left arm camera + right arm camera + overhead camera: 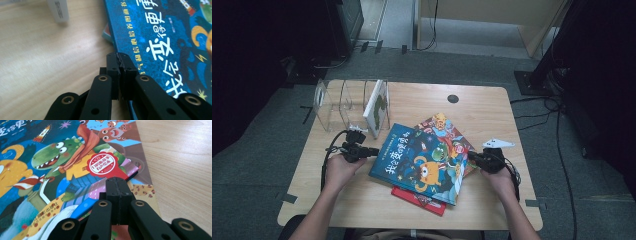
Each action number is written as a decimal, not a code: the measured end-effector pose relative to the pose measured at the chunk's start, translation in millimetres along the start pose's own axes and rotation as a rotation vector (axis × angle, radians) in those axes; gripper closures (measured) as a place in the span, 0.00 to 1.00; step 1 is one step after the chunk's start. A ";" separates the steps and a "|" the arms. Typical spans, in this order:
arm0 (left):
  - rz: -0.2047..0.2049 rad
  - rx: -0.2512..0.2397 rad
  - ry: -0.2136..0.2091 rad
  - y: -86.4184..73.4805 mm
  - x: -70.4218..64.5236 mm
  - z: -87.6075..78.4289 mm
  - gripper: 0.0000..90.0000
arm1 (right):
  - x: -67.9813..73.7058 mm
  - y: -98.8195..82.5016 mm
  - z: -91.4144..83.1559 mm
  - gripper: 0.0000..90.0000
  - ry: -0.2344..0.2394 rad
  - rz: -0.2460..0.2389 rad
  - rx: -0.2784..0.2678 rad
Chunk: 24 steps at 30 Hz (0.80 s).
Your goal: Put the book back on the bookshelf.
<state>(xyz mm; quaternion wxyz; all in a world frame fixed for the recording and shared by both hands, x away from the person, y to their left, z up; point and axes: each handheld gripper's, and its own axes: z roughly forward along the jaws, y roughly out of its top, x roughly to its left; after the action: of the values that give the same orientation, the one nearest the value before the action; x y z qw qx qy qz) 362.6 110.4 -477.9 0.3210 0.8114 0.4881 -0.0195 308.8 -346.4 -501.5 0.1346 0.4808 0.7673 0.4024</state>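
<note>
A blue picture book (422,162) tops a fanned stack in the middle of the wooden table, over a colourful book (444,127) and a red book (419,199). My left gripper (374,151) is at the blue book's left edge. In the left gripper view its jaws (119,56) are shut, tips against the edge of the blue cover (162,37), with nothing seen between them. My right gripper (470,155) is at the stack's right side. Its jaws (118,181) are shut too, at the blue book's (50,170) corner, above the colourful book (117,132).
A clear acrylic book rack (332,102) stands at the table's back left with one white-spined book (377,107) upright in its right slot; that spine (58,11) shows ahead of the left gripper. A round cable hole (453,98) sits near the back edge. Bare wood (180,165) lies right of the stack.
</note>
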 end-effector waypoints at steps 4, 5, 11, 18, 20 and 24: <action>-0.001 0.002 -0.004 -5.7 -3.1 -2.0 0.97 | -1.4 3.0 3.4 1.00 -0.010 0.028 -0.005; 0.007 0.006 0.002 -6.0 -4.0 -2.5 0.97 | -0.8 4.2 4.7 1.00 -0.017 0.030 -0.004; -0.002 0.002 0.011 -9.7 -7.0 -4.0 0.96 | -2.7 8.1 10.1 1.00 -0.017 0.050 -0.015; 0.000 0.002 0.011 -14.3 -9.6 -5.9 0.96 | -6.2 15.1 15.7 1.00 -0.009 0.030 -0.001; 0.007 0.001 0.016 -15.4 -11.0 -6.3 0.95 | -7.0 16.8 17.2 1.00 -0.005 0.027 0.001; 0.008 0.001 0.016 -16.8 -12.2 -7.2 0.94 | -7.8 18.0 20.4 1.00 -0.006 0.017 -0.013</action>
<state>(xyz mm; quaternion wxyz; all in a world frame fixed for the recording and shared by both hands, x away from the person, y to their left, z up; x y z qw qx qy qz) 340.6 110.1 -476.4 0.3169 0.8136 0.4873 -0.0120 336.1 -339.2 -502.5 0.1366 0.4878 0.7601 0.4070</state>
